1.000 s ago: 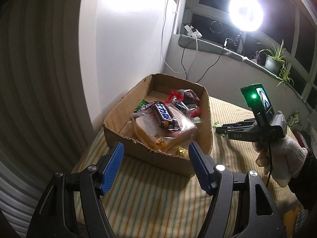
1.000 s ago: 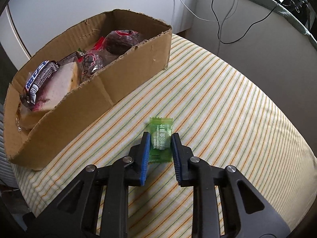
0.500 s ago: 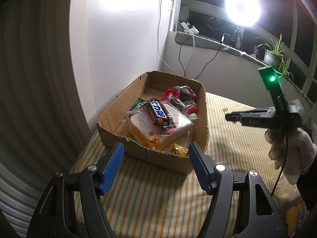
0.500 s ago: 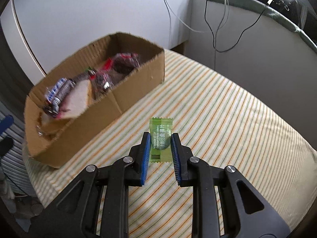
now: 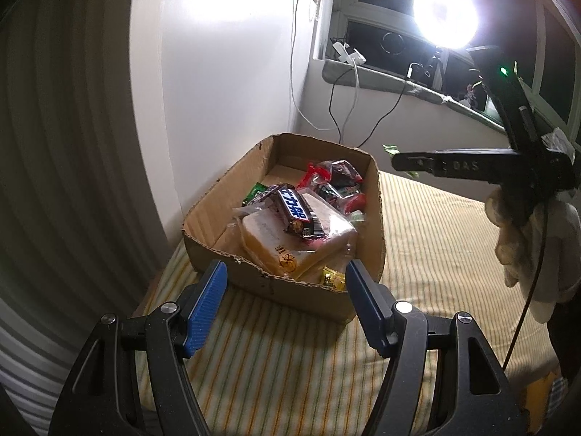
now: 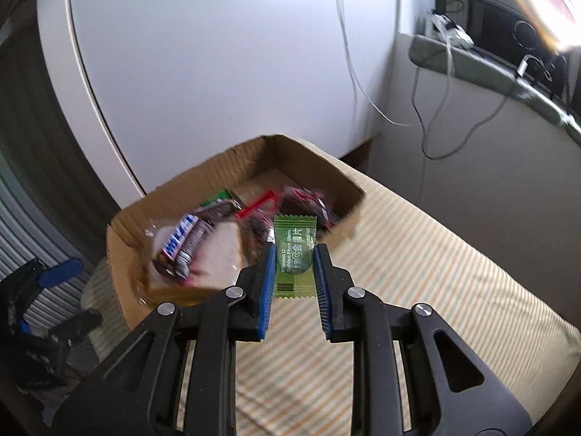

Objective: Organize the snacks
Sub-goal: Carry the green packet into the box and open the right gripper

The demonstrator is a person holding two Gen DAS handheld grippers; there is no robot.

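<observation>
Right wrist view shows our right gripper (image 6: 293, 270) clamped on a small green candy sachet (image 6: 295, 254), its blue pads (image 6: 268, 283) pressing the wrapper from both sides, held in the air in front of the cardboard box (image 6: 123, 254), whose near rim sits just behind the sachet. We judge the sorting to be well along: the box already holds a dark chocolate bar (image 5: 297, 212) lying on top of a pale wrapped sandwich pack (image 5: 283, 250), some red-and-dark wrapped sweets (image 5: 334, 178) toward the far end, a green packet (image 5: 256, 192) by the left wall and a small yellow one (image 5: 334, 278) at the near corner. What is left, as far as we can see, is carrying this sachet over the rim and letting it go; no other loose snack shows on the cloth in either view. In the left wrist view our left gripper (image 5: 287, 301) hangs spread wide and empty just in front of the box. The bench is covered with a striped yellow-green cloth (image 5: 428, 239). Behind it stands a white wall (image 5: 225, 109), cables (image 5: 341, 116) trail down from a grey window ledge (image 5: 381, 78), and a glaring round lamp (image 5: 445, 14) shines against the dark window.
</observation>
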